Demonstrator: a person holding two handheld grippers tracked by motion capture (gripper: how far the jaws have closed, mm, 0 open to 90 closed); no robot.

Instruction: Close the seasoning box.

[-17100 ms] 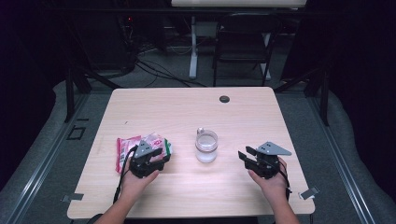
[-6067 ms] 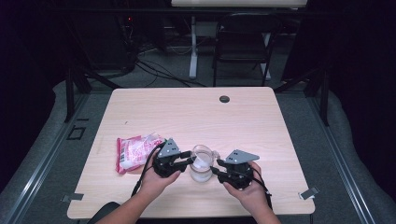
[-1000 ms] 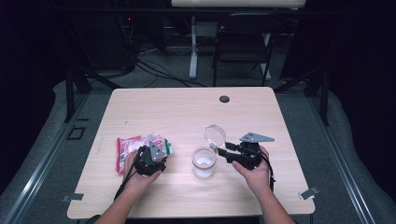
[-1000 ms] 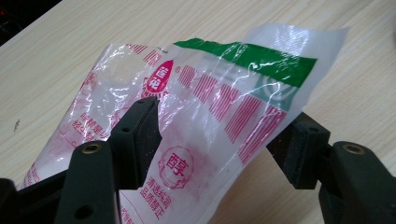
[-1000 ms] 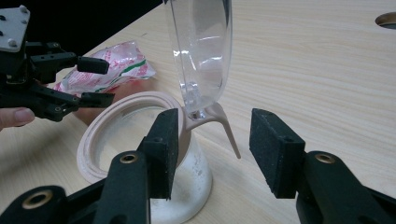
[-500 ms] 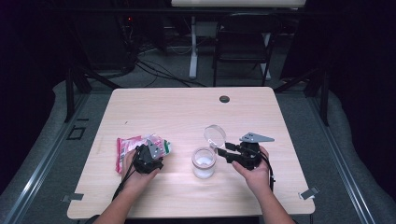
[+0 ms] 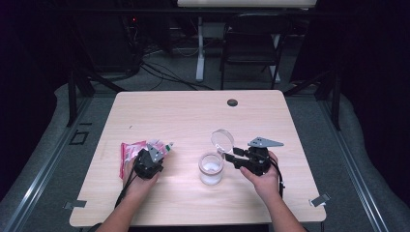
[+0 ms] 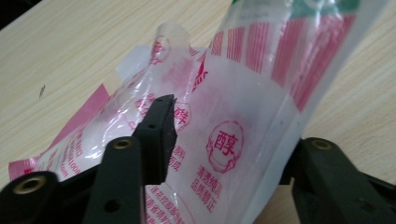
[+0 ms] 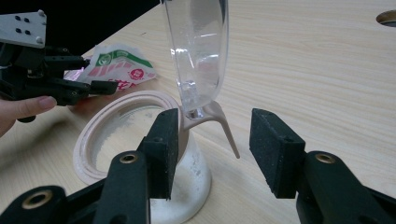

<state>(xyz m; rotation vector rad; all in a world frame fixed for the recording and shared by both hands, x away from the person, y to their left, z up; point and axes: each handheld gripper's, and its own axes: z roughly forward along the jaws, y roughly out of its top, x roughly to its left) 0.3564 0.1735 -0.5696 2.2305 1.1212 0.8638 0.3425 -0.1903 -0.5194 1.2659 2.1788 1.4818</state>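
Closing on the red-printed bag (image 8: 243, 116), left gripper (image 7: 153, 155) lifts it toward the jar (image 7: 211, 168); right gripper (image 7: 231, 157), jaws apart, straddles the hinge tab of the raised lid (image 7: 222, 140), keeping the mouth clear.

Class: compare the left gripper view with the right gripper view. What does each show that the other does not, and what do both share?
Left gripper view: the red print on the bag up close. The bag sits between the jaws of the left gripper, which have just been closing. Right gripper view: the open jar, its clear lid standing upright, and the lid's tab between the open jaws of the right gripper. Both: the bag and the wooden table.
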